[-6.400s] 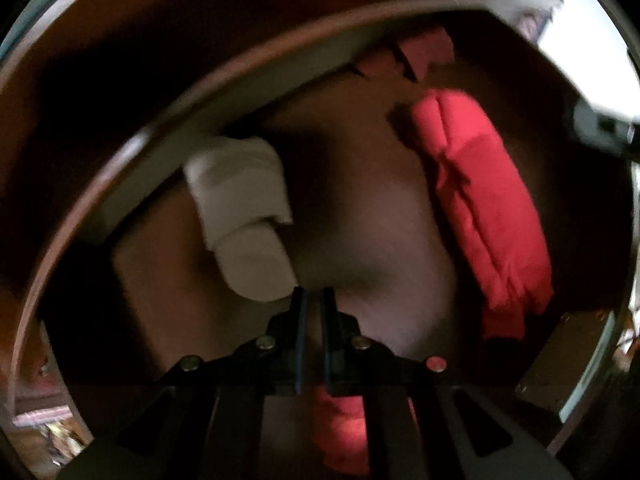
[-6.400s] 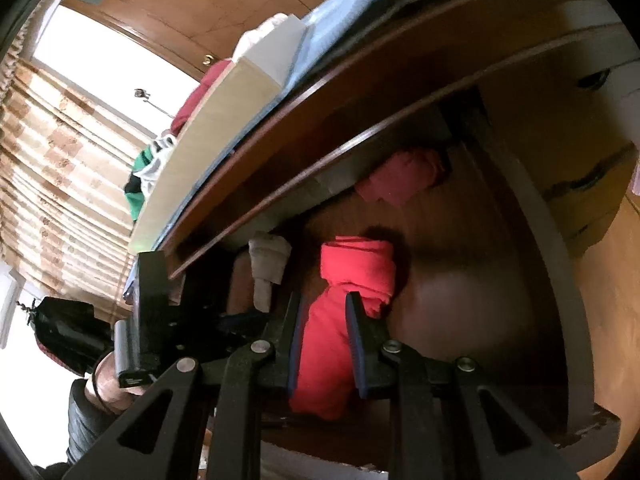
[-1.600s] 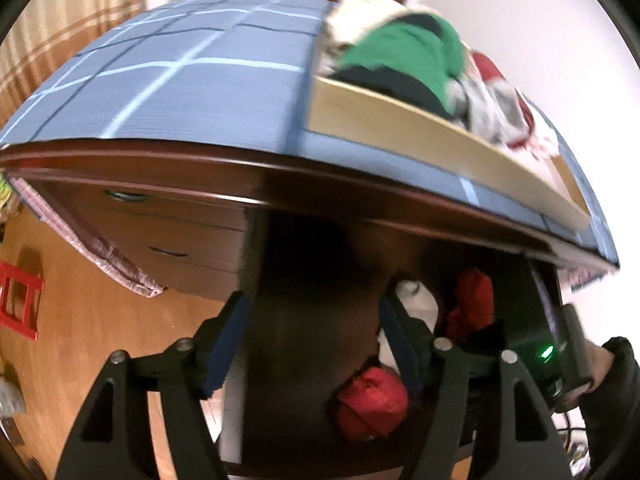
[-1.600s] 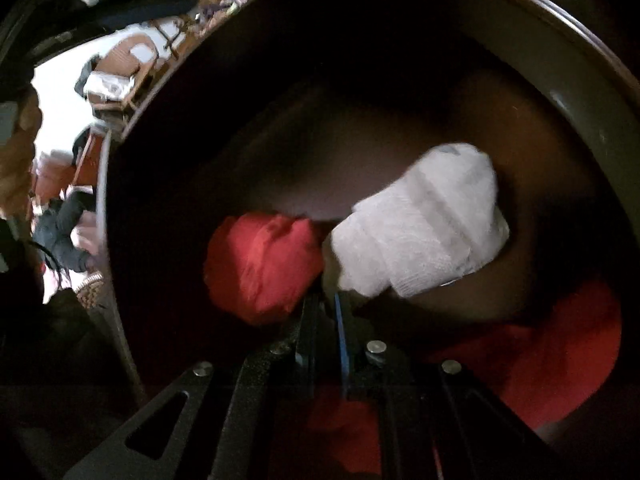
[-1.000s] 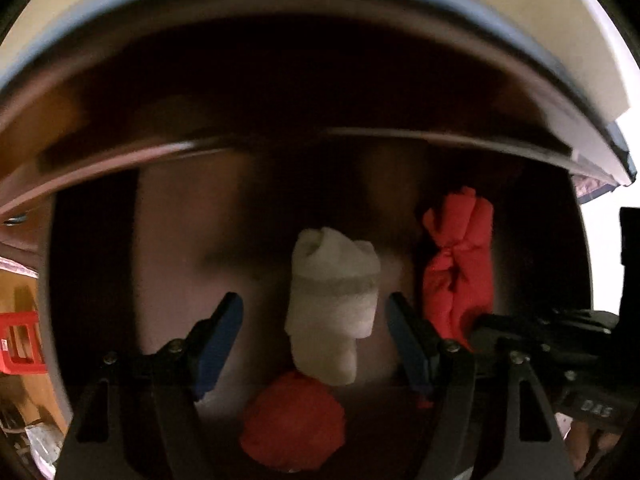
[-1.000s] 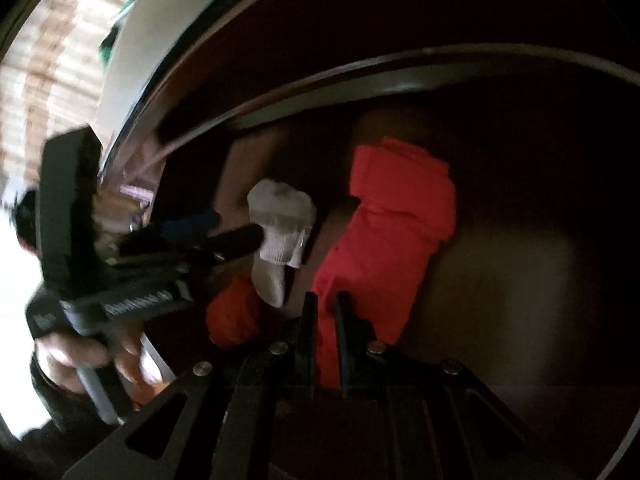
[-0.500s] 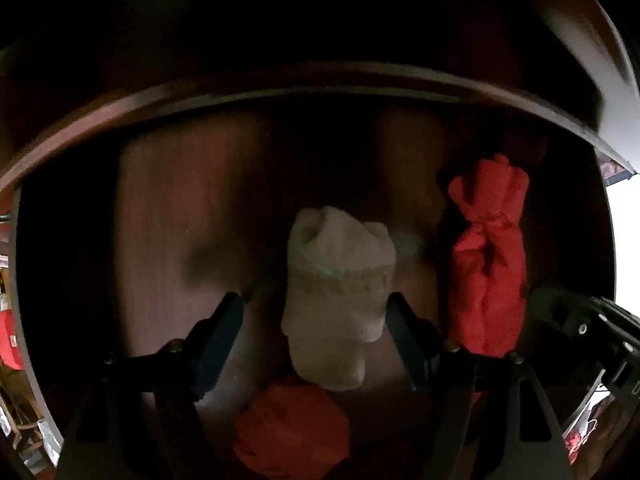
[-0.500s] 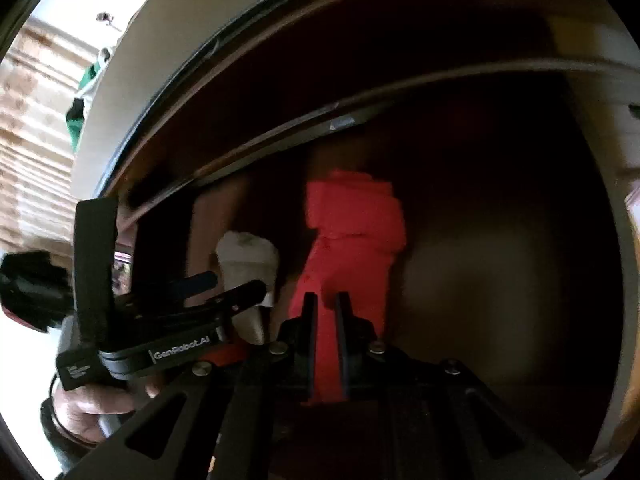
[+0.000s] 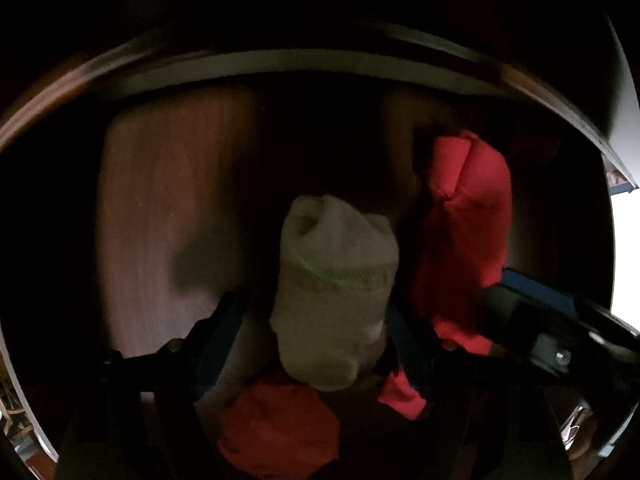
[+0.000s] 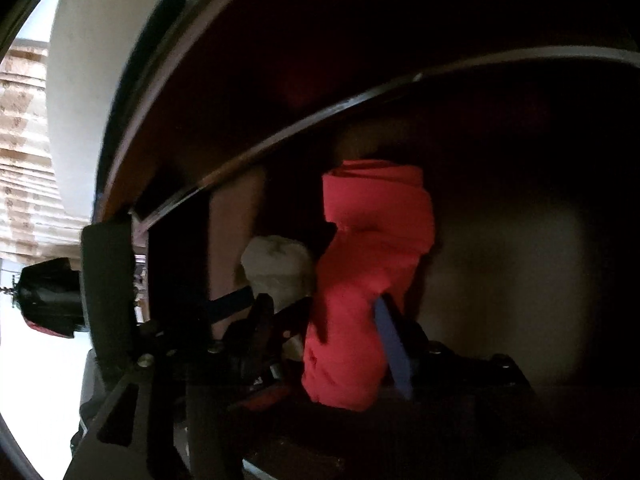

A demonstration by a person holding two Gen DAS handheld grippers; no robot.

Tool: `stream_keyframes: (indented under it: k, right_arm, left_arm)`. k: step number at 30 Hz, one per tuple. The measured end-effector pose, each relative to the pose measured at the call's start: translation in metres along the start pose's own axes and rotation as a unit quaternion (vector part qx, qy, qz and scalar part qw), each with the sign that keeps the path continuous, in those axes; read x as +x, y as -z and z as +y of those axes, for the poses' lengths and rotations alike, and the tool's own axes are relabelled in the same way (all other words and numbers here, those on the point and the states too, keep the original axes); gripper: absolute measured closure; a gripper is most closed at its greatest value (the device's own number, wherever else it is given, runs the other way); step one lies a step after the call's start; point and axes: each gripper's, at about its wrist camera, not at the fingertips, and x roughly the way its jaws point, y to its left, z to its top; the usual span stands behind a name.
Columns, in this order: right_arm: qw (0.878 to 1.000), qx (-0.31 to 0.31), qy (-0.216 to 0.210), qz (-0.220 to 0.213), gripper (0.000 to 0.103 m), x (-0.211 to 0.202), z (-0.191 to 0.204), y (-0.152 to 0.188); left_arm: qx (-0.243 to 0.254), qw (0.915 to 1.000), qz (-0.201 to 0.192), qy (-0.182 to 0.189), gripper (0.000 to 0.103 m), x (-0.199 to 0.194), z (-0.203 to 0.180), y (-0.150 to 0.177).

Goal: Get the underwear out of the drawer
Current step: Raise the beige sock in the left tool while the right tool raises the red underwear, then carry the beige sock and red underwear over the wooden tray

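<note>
Right gripper (image 10: 344,336) no longer pinched shut, jaws opening around the long red roll (image 10: 372,280), pads not yet pressing; left gripper (image 9: 316,320) lower than before, closing astride the white roll (image 9: 336,300); both bundles still inside the drawer (image 9: 168,216); grasps imminent, probably.

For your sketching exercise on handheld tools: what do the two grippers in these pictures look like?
Both are built of black angular frames with small round bolts. The left gripper has dark fingers lined with blue pads. The right gripper shows a bright blue pad on one finger. No sleeve is clearly visible.
</note>
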Motion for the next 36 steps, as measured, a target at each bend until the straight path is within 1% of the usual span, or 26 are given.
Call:
stream_keyframes:
  k: [1,2,4,5,6,7,8,9,10,13,14,15,17,19,21,22,23,24,26,27,29,32,34,35,36]
  right_arm:
    - [1.000,-0.001,0.009,-0.002,0.047,0.000,0.000,0.000]
    - [1.000,-0.001,0.017,-0.004,0.047,0.001,0.000,0.001]
    - [0.999,-0.003,0.034,0.000,0.047,0.004,-0.001,0.001]
    - [0.998,-0.002,0.055,0.010,0.047,0.007,-0.003,0.001]
    - [0.998,0.002,0.064,0.015,0.047,0.009,-0.006,0.001]
    - [0.997,0.011,0.070,0.021,0.047,0.011,-0.014,-0.001]
    - [0.997,0.015,0.065,0.027,0.047,0.014,-0.017,-0.001]
    - [0.998,0.013,0.062,0.031,0.047,0.015,-0.018,-0.002]
    - [0.997,0.004,0.068,0.035,0.047,0.015,-0.016,-0.003]
    - [0.997,-0.005,0.071,0.043,0.053,0.017,-0.010,-0.005]
    - [0.997,-0.004,0.068,0.043,0.054,0.021,-0.010,-0.005]
    - [0.997,-0.002,0.064,0.041,0.056,0.019,-0.012,-0.004]
    - [0.998,0.000,0.055,0.037,0.059,0.020,-0.015,-0.007]
    - [0.999,0.017,0.033,0.031,0.062,0.013,-0.022,0.000]
    - [0.999,0.024,0.023,0.016,0.062,0.004,-0.028,0.007]
    - [1.000,0.024,0.020,0.000,0.062,-0.005,-0.031,0.013]
    - [1.000,0.024,0.016,-0.012,0.062,-0.010,-0.034,0.018]
    - [0.999,0.026,0.009,-0.027,0.062,-0.015,-0.034,0.020]
    - [0.998,0.022,-0.001,-0.060,0.062,-0.044,-0.041,0.026]
    - [0.997,0.018,-0.001,-0.074,0.062,-0.049,-0.039,0.025]
    - [0.995,0.008,0.004,-0.103,0.062,-0.065,-0.034,0.033]
    - [0.992,0.001,0.016,-0.128,0.062,-0.082,-0.036,0.042]
    - [0.989,-0.004,0.024,-0.145,0.062,-0.086,-0.036,0.041]
    - [0.988,-0.005,0.027,-0.154,0.062,-0.092,-0.037,0.045]
    - [0.986,-0.006,0.027,-0.162,0.062,-0.105,-0.043,0.047]
  left_arm:
    - [0.001,1.0000,-0.003,0.003,0.037,-0.002,0.000,0.000]
    - [0.002,1.0000,-0.006,0.005,0.041,-0.003,0.001,0.003]
    - [0.004,1.0000,-0.008,0.002,0.043,-0.006,0.000,0.003]
    - [0.006,0.9999,-0.010,0.000,0.046,-0.007,-0.001,0.003]
    - [0.012,0.9998,-0.012,-0.003,0.053,-0.008,-0.003,0.003]
    - [0.017,0.9997,-0.014,-0.002,0.057,-0.009,-0.004,0.003]
    - [0.024,0.9996,-0.017,-0.001,0.063,-0.010,-0.006,0.003]
    - [0.027,0.9995,-0.017,0.001,0.064,-0.010,-0.007,0.003]
    - [0.027,0.9995,-0.017,0.002,0.065,-0.012,-0.008,0.002]
    - [0.032,0.9992,-0.020,0.009,0.071,-0.014,-0.011,0.004]
    - [0.032,0.9992,-0.021,0.012,0.072,-0.016,-0.019,0.010]
    - [0.031,0.9991,-0.024,0.013,0.074,-0.019,-0.020,0.010]
    - [0.038,0.9984,-0.039,0.012,0.077,-0.025,-0.023,0.012]
    - [0.046,0.9972,-0.058,0.013,0.077,-0.033,-0.027,0.014]
    - [0.050,0.9954,-0.081,0.016,0.077,-0.042,-0.030,0.018]
    - [0.054,0.9942,-0.091,0.018,0.077,-0.046,-0.034,0.020]
    - [0.058,0.9934,-0.098,0.016,0.077,-0.052,-0.032,0.034]
    - [0.061,0.9924,-0.106,0.011,0.077,-0.057,-0.034,0.037]
    - [0.072,0.9894,-0.126,0.001,0.077,-0.068,-0.041,0.043]
    - [0.076,0.9878,-0.136,-0.003,0.077,-0.074,-0.043,0.047]
    - [0.080,0.9849,-0.153,-0.010,0.077,-0.086,-0.046,0.054]
    - [0.082,0.9806,-0.177,-0.022,0.077,-0.101,-0.045,0.063]
    - [0.084,0.9775,-0.192,-0.029,0.077,-0.111,-0.046,0.068]
    - [0.086,0.9761,-0.197,-0.033,0.077,-0.115,-0.043,0.071]
    - [0.088,0.9747,-0.203,-0.036,0.077,-0.118,-0.030,0.083]
